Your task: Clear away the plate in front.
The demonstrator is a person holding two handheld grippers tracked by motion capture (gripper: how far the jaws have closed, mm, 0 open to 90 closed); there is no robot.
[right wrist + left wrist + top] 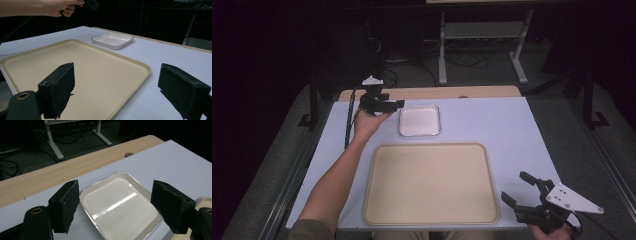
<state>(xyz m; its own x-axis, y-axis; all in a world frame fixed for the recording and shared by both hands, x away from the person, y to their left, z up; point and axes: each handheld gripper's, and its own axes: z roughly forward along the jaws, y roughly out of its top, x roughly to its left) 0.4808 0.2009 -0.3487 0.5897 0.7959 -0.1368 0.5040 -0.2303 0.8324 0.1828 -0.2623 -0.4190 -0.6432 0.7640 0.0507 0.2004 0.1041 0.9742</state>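
High view looks down; both gripper views share the white dish (120,205).

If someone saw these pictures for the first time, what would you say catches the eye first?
The large beige tray lies bare at the near middle of the pale table. Just beyond it sits a small white dish, with the left tongs open at its left edge; the right tongs hang open at the tray's right.

dish (419,120): sitting behind the tray (431,184), apart from it
left gripper (382,105): hovering just left of the dish
right gripper (518,191): resting right of the tray
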